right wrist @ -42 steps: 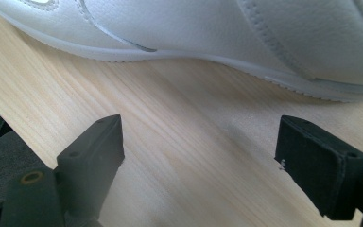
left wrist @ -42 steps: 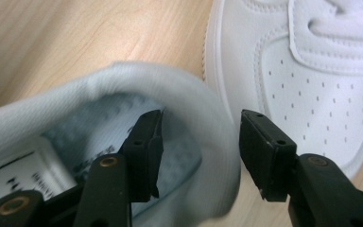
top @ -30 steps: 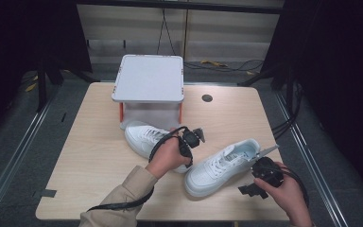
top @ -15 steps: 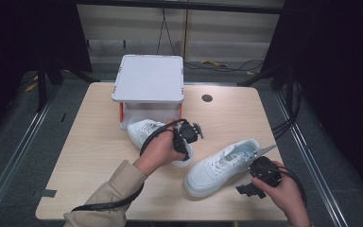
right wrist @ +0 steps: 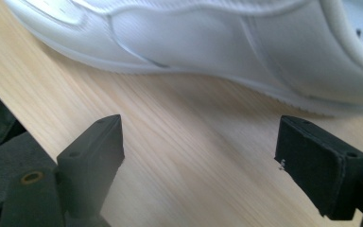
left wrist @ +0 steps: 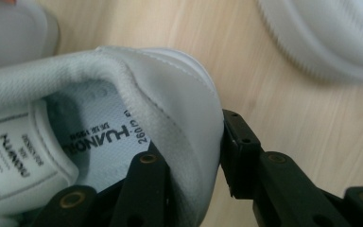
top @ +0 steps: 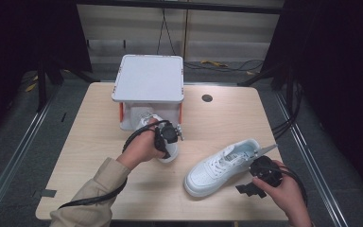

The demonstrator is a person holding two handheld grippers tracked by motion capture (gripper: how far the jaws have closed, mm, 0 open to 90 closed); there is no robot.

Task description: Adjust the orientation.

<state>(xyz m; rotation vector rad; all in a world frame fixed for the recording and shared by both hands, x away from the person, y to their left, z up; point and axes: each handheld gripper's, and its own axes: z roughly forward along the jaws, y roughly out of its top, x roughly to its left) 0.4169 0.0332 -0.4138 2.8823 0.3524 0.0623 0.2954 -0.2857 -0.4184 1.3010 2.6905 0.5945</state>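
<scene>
Left tool (left wrist: 194, 175) clamped on the heel collar of a white sneaker (left wrist: 137, 94), one black jaw inside on the padded lining, the other outside against the smooth leather heel; jaws just been easing apart, yet the collar wall still pinched between them. Printed size label readable on the pale insole (upside down, blurry at the edges). From the high view, same left tool (top: 166, 137) and sneaker (top: 169, 153) sitting right in front of the white lidded box (top: 149, 78), toe end tucked toward the box's open front, orange corners showing under the flat square lid.

Right tool (right wrist: 198, 156) gaping wide, blocky matte-black pads well apart, nothing between them but light wood grain. Second white sneaker (right wrist: 208, 42) lying just beyond the pads, smooth stitched panels, ribbed rubber sole edge, not touched. High view: right tool (top: 260, 177) at that laced sneaker's (top: 224, 165) heel end, near the front right of the table (top: 90, 156). Small dark round disc (top: 207, 98) farther back on the tabletop.
</scene>
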